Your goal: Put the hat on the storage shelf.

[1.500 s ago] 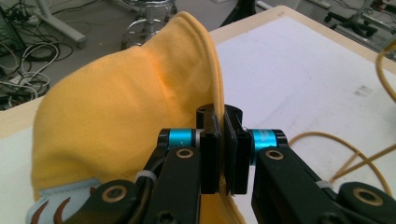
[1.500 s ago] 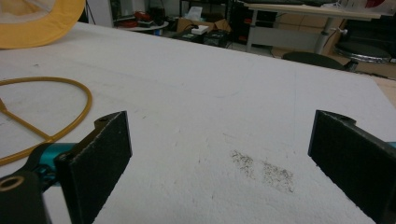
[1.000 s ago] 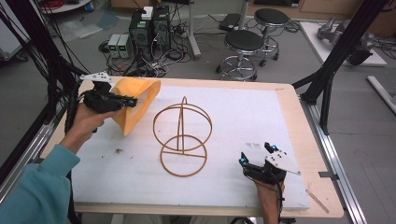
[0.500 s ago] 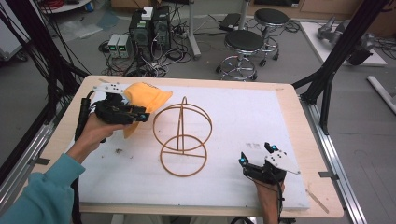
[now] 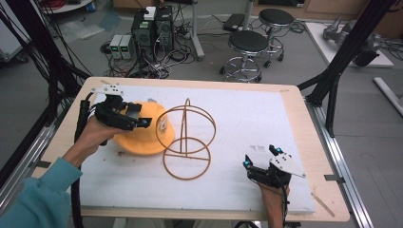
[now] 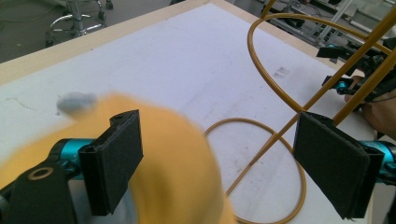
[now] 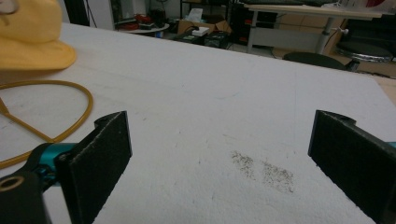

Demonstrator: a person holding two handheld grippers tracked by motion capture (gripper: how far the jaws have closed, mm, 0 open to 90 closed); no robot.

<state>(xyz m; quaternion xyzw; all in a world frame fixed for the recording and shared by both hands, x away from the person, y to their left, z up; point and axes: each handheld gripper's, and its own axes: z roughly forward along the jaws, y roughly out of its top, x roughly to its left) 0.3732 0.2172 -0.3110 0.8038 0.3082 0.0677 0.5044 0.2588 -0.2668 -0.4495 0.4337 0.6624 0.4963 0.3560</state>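
From the high view, the yellow hat [image 5: 142, 135] lies flat on the white surface [image 5: 247, 118], touching the left side of the wire stand [image 5: 186, 140], which rises upright from its ring base in the middle of the pad; the left gripper [image 5: 145, 122] hovers over the hat's crown, pointing toward the stand, its jaws having just been opening and standing apart with no pad pressing on the hat; the right gripper [image 5: 260, 159] rests on the surface to the right of the stand and nearer the person, well apart from it. In the left gripper view, the left gripper [image 6: 219, 161] has its pads spread wide, with the blurred hat [image 6: 177, 163] below and between them, and the stand [image 6: 280, 135] just beyond. In the right gripper view, the right gripper [image 7: 219, 158] shows its jaws wide apart over bare surface [image 7: 224, 93], nothing between them, with the stand's ring [image 7: 70, 123] off to its left and the hat [image 7: 32, 42] past that ring
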